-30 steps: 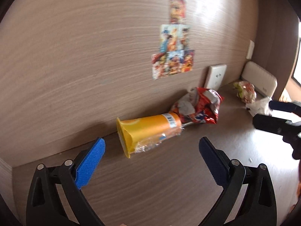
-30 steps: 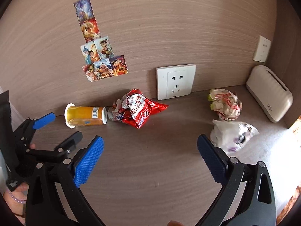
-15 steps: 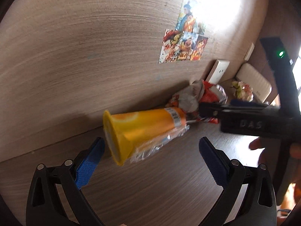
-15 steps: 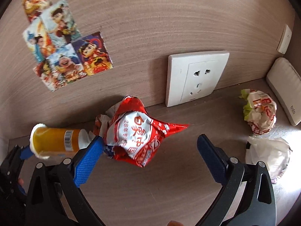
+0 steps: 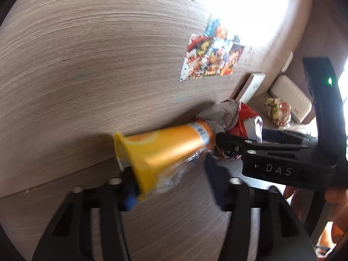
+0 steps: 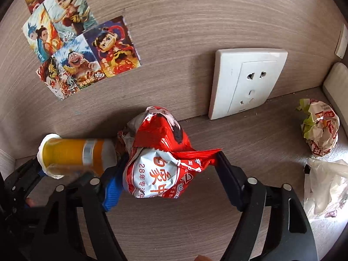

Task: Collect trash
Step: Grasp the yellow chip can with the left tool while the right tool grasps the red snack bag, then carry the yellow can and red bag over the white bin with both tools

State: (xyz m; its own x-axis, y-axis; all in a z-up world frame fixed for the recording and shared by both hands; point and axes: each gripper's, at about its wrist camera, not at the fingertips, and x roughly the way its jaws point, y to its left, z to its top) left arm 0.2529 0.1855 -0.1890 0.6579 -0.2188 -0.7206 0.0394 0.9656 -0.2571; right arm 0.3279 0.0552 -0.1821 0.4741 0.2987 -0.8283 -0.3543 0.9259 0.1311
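Left wrist view: the left gripper [image 5: 171,184] is reaching down over the wood-grain desk [image 5: 174,228], its jaws closing around the wide mouth end of the orange cup [image 5: 165,150]; the picture is blurred, so whether the pads are already pressing on it I cannot tell.
Orange cup: it is lying on its side along the foot of the back wall [image 5: 97,54], mouth toward the camera, with clear film clinging beside it.
Right wrist view: the right gripper [image 6: 167,171] is closing its jaws on the red snack bag [image 6: 161,161]; the blue pad is pressing its left side and the other finger is meeting its right corner.
Red snack bag: it is sitting crumpled on the desk, touching the narrow end of the cup, just below the white wall socket [image 6: 245,82].
Other trash: a crumpled food wrapper [image 6: 319,128] and a white plastic bag [image 6: 326,187] are lying near each other, well apart to the right.
Wall: cartoon stickers [image 6: 78,41] are sticking in a cluster above the cup.
White box: a ribbed white device [image 5: 291,100] is resting at the far right corner.
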